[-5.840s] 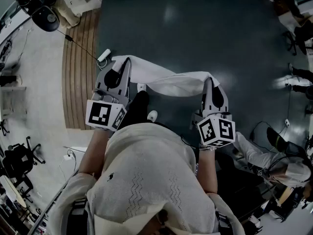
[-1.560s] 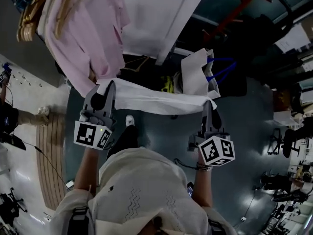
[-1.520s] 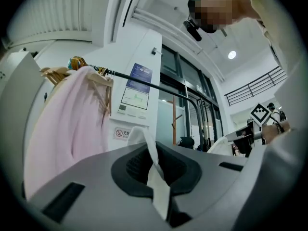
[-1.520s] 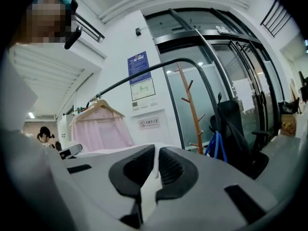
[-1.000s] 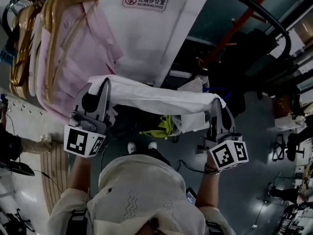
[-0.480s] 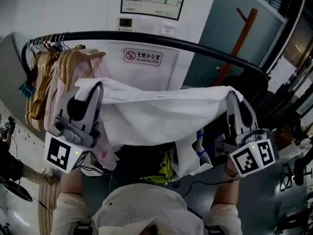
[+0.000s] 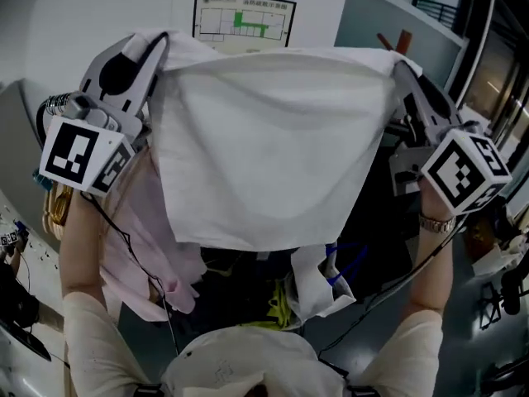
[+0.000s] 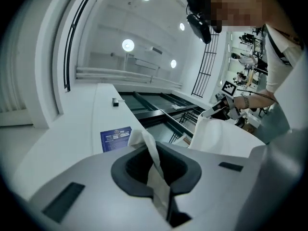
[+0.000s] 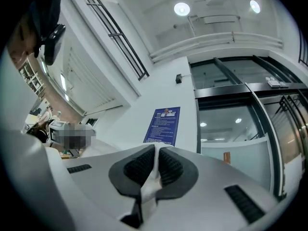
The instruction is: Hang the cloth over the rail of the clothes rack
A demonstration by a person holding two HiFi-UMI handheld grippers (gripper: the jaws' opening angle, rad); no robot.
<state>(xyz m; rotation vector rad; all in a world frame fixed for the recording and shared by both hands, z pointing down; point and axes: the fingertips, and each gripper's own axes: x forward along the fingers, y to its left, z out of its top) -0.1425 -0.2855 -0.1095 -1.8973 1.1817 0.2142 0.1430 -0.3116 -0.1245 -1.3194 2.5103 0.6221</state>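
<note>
A white cloth (image 7: 264,139) hangs as a wide sheet, stretched by its top corners between my two grippers, high in the head view. My left gripper (image 7: 161,41) is shut on the top left corner. My right gripper (image 7: 399,63) is shut on the top right corner. In the left gripper view a strip of cloth (image 8: 153,153) is pinched in my left gripper (image 8: 155,170), and the sheet (image 8: 219,136) runs off to the right. The right gripper view shows my right gripper (image 9: 155,162) with a fold of cloth (image 9: 150,184) between the pads. The cloth hides the rack's rail.
A pink shirt (image 7: 136,222) hangs on wooden hangers (image 7: 51,209) at the left, with metal hooks (image 7: 56,104) above it. A white bag with blue handles (image 7: 322,275) sits low behind the cloth. A floor-plan sign (image 7: 244,23) is on the wall ahead.
Both grippers have risen with the cloth, from below the black rail to well above it. The sheet now covers the rail that showed earlier.
</note>
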